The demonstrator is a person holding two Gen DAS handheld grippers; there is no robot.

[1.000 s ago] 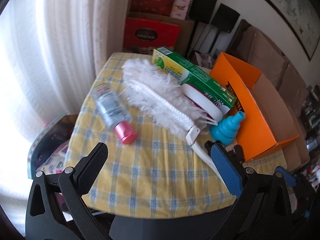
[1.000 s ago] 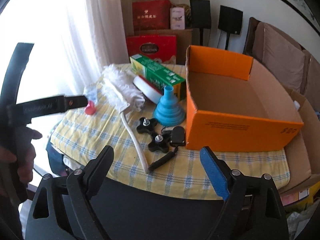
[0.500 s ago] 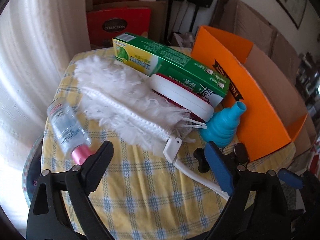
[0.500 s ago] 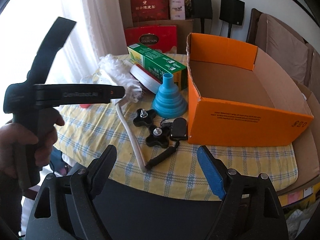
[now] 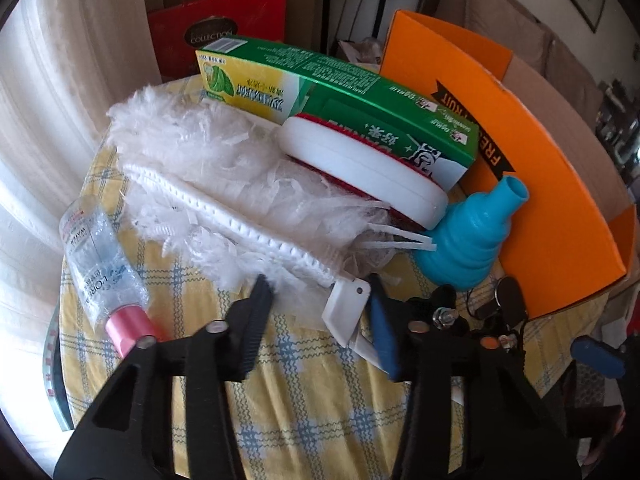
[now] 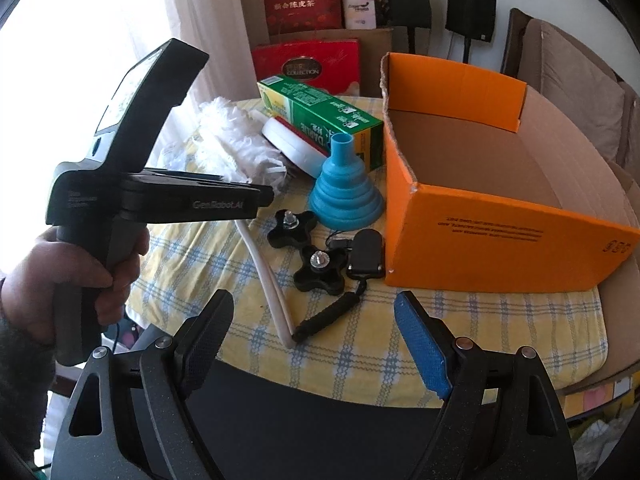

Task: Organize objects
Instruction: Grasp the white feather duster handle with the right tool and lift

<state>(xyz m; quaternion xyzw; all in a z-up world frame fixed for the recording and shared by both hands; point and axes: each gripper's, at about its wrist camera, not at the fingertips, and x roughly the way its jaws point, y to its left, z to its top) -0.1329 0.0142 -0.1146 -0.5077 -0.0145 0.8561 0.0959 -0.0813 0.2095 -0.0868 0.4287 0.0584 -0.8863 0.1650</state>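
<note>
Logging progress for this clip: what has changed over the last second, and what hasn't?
The left gripper has come forward and down over the table to the duster, and its jaws are closing around the duster's white handle joint; contact is not clear yet. The right gripper stays open, hovering at the table's near edge. The bottle, green box, blue funnel and orange box have not moved.

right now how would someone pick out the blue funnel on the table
Find the big orange cardboard box on the yellow checked tablecloth. Against its near left corner stands the blue ribbed silicone funnel, wide mouth down, spout up: the only blue cone there.
</note>
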